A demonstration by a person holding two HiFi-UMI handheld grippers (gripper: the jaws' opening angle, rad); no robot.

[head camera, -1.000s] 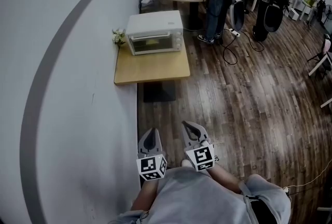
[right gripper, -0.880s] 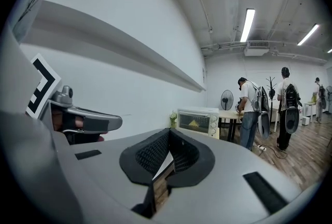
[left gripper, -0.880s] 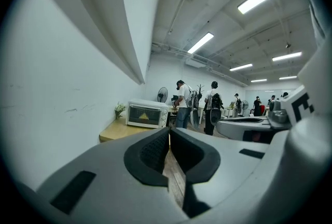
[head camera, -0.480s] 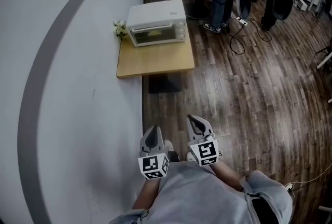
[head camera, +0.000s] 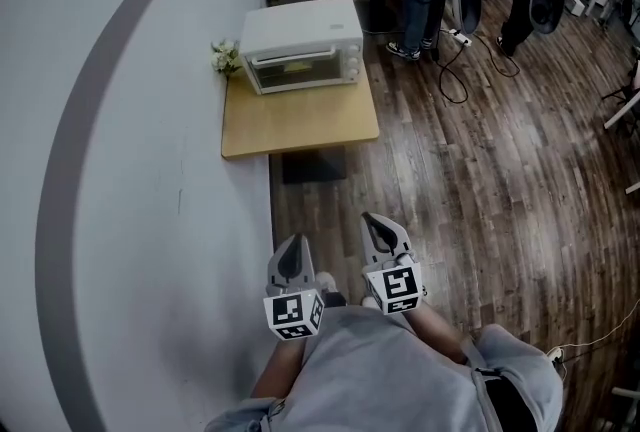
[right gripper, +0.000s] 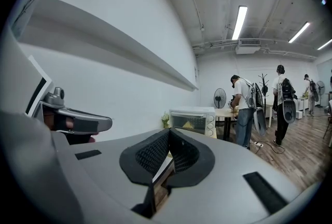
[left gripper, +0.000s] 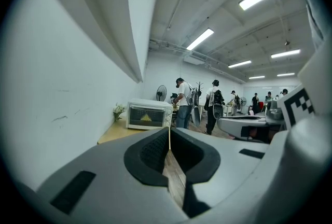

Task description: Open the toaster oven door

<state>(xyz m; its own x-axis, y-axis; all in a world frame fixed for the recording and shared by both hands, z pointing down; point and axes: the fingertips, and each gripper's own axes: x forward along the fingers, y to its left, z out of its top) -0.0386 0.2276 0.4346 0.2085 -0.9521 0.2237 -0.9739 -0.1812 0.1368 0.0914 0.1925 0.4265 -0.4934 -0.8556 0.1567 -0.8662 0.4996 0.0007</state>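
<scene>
Head view: the oven (head camera: 300, 42) sits with its door shut at the far end of a table (head camera: 300, 125) by the wall, well apart from the left gripper (head camera: 292, 250) and right gripper (head camera: 380, 228).

Left gripper view: jaws pressed together, empty.

Right gripper view: likewise.

Arriving with the jaws pressed together like this, either gripper would likely slip off the handle. A hard pull may drag the oven along the table.

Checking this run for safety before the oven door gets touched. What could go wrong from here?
1. The left gripper and right gripper are both shut and empty. If they reach the toaster oven that way, they may only knock its closed door.
2. The oven seems to stand loose on the small table, so a hard pull might drag it forward.
3. The flowers sit close beside the oven, where the left gripper may brush them.
</scene>
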